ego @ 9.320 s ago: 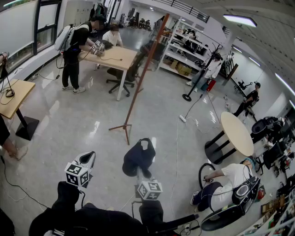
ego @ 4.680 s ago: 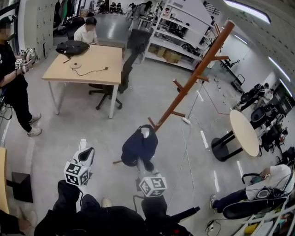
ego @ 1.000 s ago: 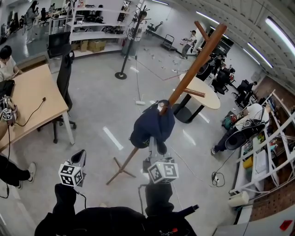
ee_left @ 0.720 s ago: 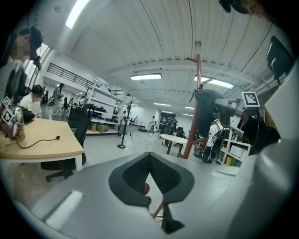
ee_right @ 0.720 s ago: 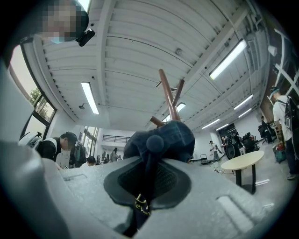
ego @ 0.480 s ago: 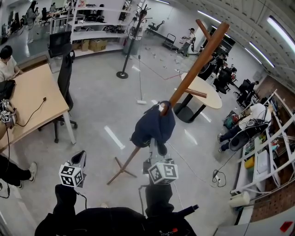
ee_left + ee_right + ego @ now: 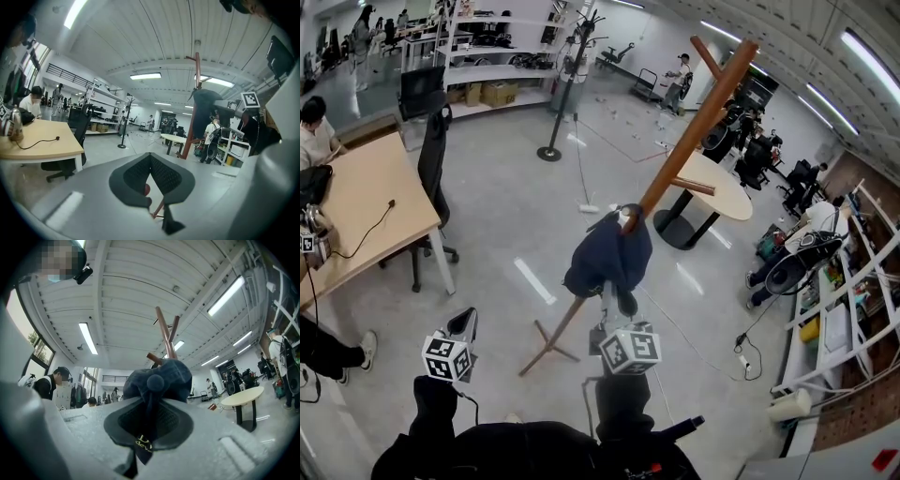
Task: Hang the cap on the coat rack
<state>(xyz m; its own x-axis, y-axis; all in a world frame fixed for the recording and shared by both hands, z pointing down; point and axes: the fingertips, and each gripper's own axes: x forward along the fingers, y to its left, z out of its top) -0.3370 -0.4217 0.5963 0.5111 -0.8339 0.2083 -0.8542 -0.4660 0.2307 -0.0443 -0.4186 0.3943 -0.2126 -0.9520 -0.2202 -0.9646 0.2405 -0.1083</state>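
— Where's the cap (image 7: pixel 609 258)?
— Up against a low peg (image 7: pixel 630 218) of the coat rack (image 7: pixel 694 122). My right tongs (image 7: pixel 147 423) pinch its strap (image 7: pixel 143 442); my left tongs (image 7: pixel 150 174) are closed and empty.
— Risk?
— If I release before the peg catches, the cap drops to the floor (image 7: pixel 487 216).

Dark navy fabric cap (image 7: pixel 609 258): crown against a lower peg of the reddish-brown wooden coat rack (image 7: pixel 694 117); back strap pinched in the right tongs (image 7: pixel 146 418).
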